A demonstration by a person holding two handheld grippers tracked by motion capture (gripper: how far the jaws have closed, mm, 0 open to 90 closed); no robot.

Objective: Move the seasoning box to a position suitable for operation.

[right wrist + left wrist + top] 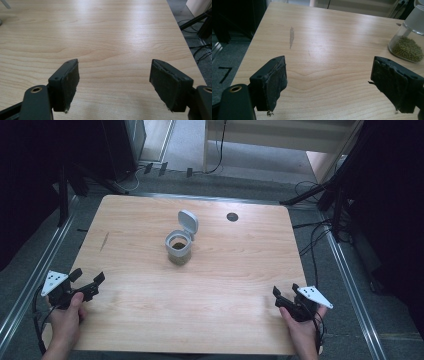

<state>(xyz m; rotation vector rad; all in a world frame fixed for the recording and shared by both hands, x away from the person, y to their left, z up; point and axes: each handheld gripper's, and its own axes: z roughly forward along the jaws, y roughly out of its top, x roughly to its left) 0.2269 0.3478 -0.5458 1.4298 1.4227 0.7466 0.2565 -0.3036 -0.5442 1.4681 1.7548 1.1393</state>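
Note:
A clear jar (179, 245) with a grey rim and a flip lid standing open sits near the middle of the wooden table (150, 290). It holds small green beans, seen in the left gripper view (407, 48) at the right edge. My left gripper (87, 277) rests open at the table's front left corner, nothing between its jaws (328, 80). My right gripper (285, 291) is open at the front right corner, its jaws wide apart over bare wood (113, 80). Both are far from the jar.
A round dark cable hole (232, 216) lies at the back right of the table. A grey scuff mark (291, 37) marks the wood at the left. Cables (312, 240) and dark stands surround the table on the floor.

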